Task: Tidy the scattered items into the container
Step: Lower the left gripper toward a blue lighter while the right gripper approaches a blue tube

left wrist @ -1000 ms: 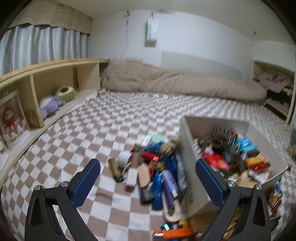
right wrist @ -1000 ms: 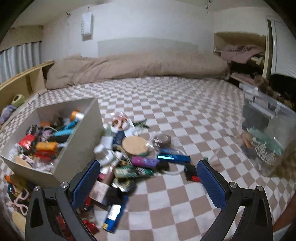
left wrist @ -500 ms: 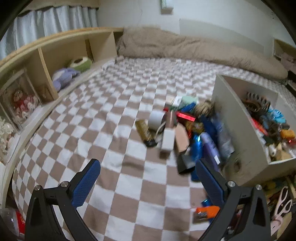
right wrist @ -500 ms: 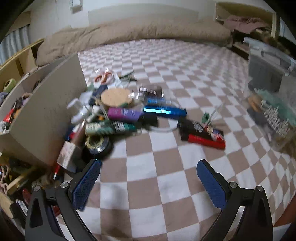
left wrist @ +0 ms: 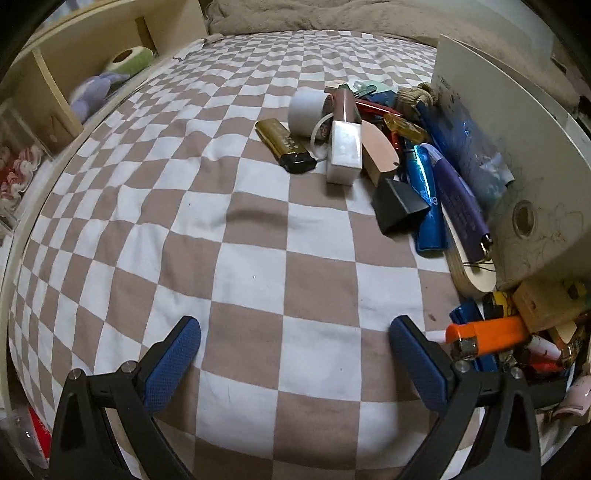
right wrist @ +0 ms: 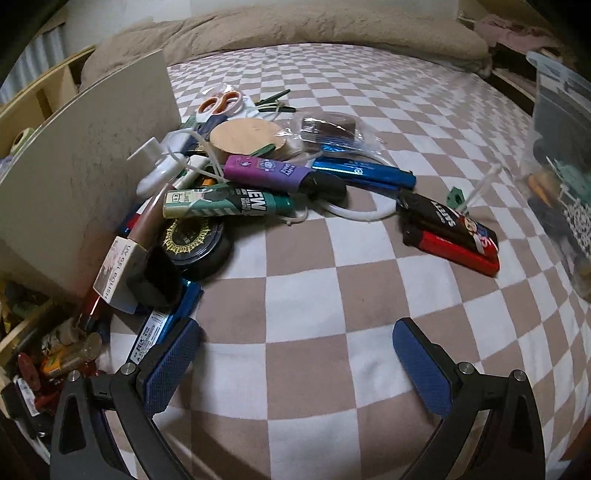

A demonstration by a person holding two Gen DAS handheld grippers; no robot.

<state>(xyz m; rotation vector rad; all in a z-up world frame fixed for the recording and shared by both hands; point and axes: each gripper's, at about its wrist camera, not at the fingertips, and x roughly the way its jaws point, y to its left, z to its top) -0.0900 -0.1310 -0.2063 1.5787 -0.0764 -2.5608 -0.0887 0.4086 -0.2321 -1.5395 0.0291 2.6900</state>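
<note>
A beige box (left wrist: 517, 155) stands on the checkered bedspread, its wall also at the left of the right wrist view (right wrist: 85, 158). Scattered items lie against it on both sides: a gold lighter (left wrist: 284, 146), a white tape roll (left wrist: 306, 110), a white bottle (left wrist: 345, 151) and a purple tube (left wrist: 458, 195) on one side; a green tube (right wrist: 229, 205), a purple tube (right wrist: 269, 171), a black round tin (right wrist: 197, 242) and a red-and-black lighter pair (right wrist: 454, 232) on the other. My left gripper (left wrist: 295, 363) and right gripper (right wrist: 295, 363) hang open low over bare bedspread, holding nothing.
A wooden shelf (left wrist: 74, 70) with plush toys runs along the left. A rolled beige duvet (right wrist: 314, 26) lies at the far end. A clear plastic bin (right wrist: 561, 147) of items stands at the right. More small items (left wrist: 517, 332) are piled in front of the box.
Both grippers have dropped and tilted down toward the bedspread, closing in on the item piles beside the box. Their jaws stayed open.
</note>
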